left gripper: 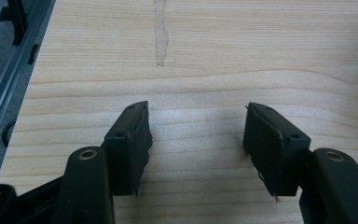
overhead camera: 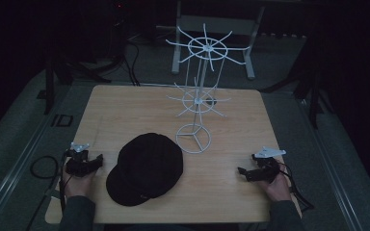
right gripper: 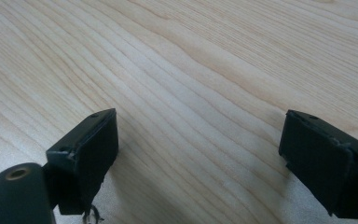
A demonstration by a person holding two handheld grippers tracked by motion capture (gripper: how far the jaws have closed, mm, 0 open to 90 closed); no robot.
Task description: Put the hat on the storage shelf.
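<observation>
A black cap (overhead camera: 145, 168) lies flat on the wooden table (overhead camera: 125, 110), near the front edge and left of centre. Behind it to the right stands a white wire display rack (overhead camera: 200, 98) with two tiers of radiating hooks and a ring base. My left gripper (overhead camera: 95, 160) rests on the table just left of the cap, jaws open with only bare wood between them (left gripper: 196, 140). My right gripper (overhead camera: 243, 172) sits near the front right of the table, pointing left, open over bare wood (right gripper: 200, 149).
The table's left edge and a metal floor rail (left gripper: 4, 88) show beside the left gripper. Cables (overhead camera: 43, 166) trail on the floor at the left. A table frame (overhead camera: 212, 29) stands behind the table in a dark room.
</observation>
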